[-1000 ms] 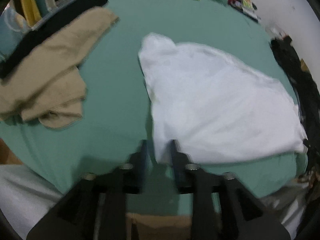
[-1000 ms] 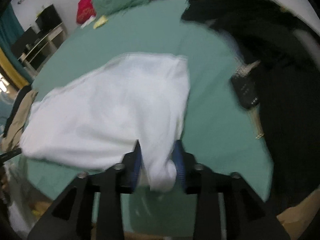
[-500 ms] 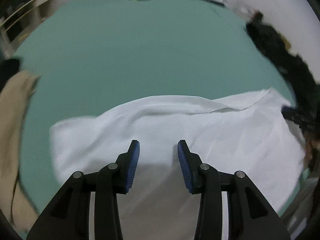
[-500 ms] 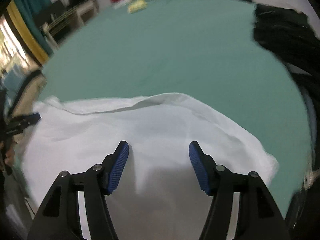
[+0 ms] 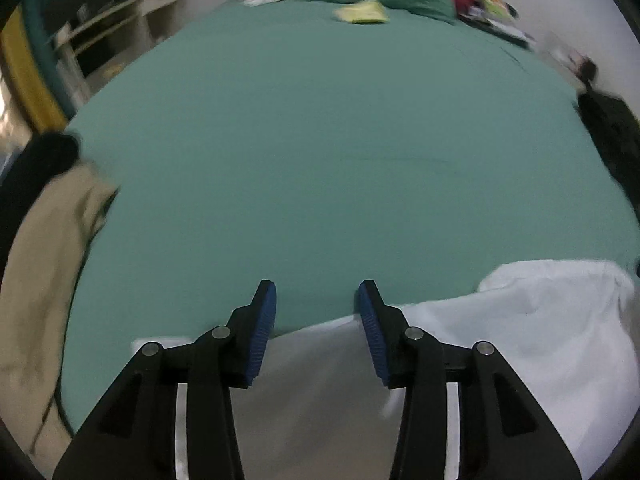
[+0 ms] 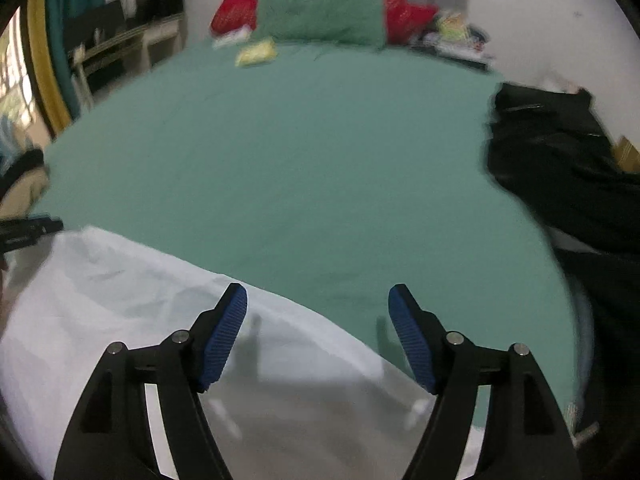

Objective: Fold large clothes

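The jaws of the left gripper [image 5: 316, 298] and the right gripper [image 6: 318, 302] had just been opening and were seen spread apart, nothing held between them. The white garment [image 5: 540, 332] was laid flat beneath both, at the near edge of the green bed [image 5: 320, 160]. Beige clothes [image 5: 44, 272] were piled left of the garment, black clothes [image 6: 568, 168] to its right.

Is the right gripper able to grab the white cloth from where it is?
Probably yes. The right gripper is open, its fingers have just been spreading, and the white cloth lies right under them on the green bed, nothing between.
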